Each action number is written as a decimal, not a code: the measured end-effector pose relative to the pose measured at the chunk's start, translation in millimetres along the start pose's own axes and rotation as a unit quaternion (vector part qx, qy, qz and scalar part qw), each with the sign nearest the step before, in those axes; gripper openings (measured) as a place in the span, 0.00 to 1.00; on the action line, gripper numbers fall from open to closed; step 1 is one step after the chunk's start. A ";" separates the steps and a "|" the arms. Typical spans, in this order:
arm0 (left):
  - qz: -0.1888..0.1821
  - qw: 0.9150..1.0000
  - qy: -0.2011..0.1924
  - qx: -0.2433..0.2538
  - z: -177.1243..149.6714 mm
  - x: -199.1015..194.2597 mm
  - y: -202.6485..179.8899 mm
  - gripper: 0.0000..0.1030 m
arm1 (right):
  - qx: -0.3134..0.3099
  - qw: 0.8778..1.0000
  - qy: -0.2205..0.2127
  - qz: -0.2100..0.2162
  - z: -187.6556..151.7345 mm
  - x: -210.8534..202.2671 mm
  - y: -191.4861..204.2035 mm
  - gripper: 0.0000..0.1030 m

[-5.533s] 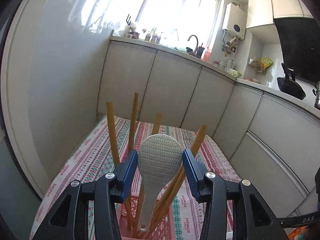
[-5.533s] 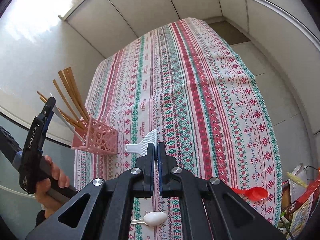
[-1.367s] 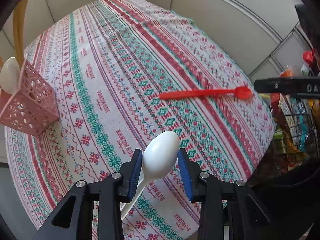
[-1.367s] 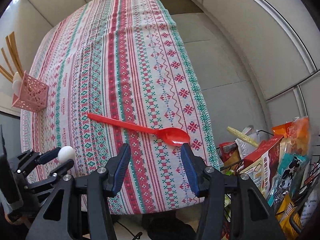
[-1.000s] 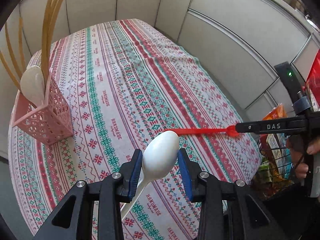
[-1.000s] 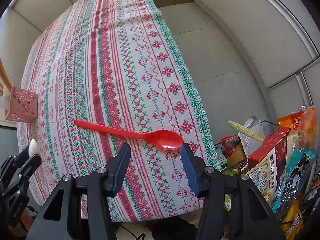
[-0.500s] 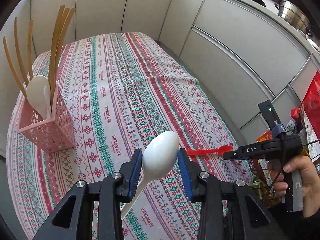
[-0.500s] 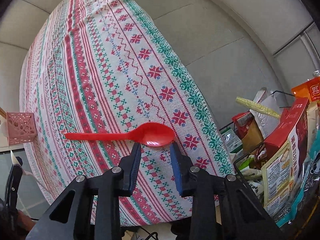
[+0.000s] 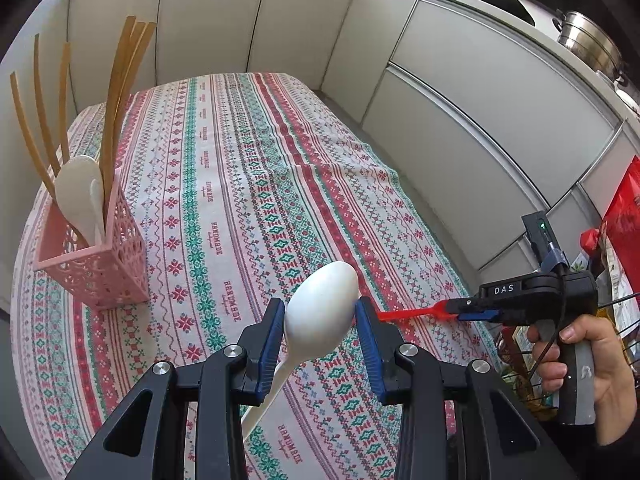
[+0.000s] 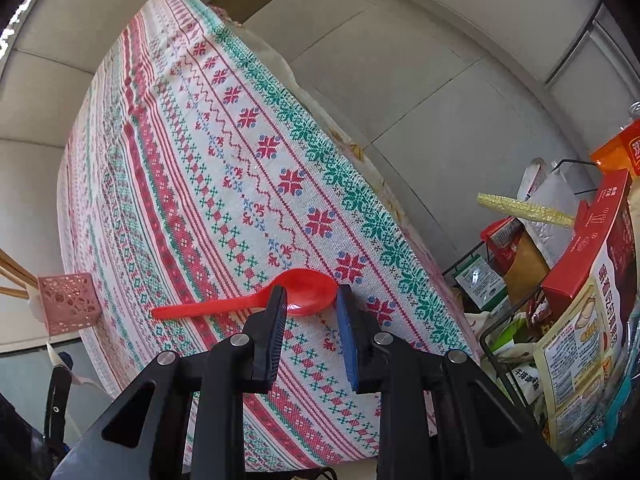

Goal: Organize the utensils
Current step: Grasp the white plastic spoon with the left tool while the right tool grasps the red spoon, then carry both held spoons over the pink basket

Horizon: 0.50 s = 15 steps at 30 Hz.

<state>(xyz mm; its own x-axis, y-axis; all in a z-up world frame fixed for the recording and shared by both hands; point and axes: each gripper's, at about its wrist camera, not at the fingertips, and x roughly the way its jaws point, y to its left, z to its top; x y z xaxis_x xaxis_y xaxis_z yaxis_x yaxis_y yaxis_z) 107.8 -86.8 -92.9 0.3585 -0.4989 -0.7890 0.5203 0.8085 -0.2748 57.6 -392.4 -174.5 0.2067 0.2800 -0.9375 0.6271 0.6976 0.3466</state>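
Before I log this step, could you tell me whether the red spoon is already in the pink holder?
No, the red spoon lies on the tablecloth.

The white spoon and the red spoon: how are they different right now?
Colour first: the white spoon is glossy white, the red spoon bright red. The white spoon is held off the table in the left gripper, while the red spoon lies flat on the tablecloth near its edge, its bowl between the pads of the right gripper. The red spoon's handle looks longer and slimmer. Both look like plastic, and neither is in the pink basket.
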 end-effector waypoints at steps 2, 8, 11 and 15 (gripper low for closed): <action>-0.001 1.000 -0.006 -0.003 0.5 -2.6 0.9 0.36 | 0.004 1.000 -0.001 0.004 0.7 3.2 0.0 0.23; -0.007 0.999 -0.033 -0.013 4.0 -13.0 3.8 0.36 | -0.026 0.999 -0.020 0.013 0.9 7.1 15.4 0.08; -0.016 0.998 -0.053 -0.023 7.0 -20.9 7.0 0.36 | -0.053 0.998 -0.040 0.018 2.1 1.3 27.1 0.06; -0.027 0.995 -0.087 -0.036 11.7 -35.3 13.3 0.36 | -0.084 0.994 -0.069 0.026 0.2 -14.3 44.6 0.05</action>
<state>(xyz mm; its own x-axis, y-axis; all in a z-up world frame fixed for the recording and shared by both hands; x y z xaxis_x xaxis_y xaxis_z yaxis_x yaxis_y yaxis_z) 111.0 -62.1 -62.3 0.4633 -0.5840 -0.6665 0.4876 0.7960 -0.3586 82.8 -365.4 -145.6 0.3437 0.2341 -0.9094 0.4813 0.7877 0.3847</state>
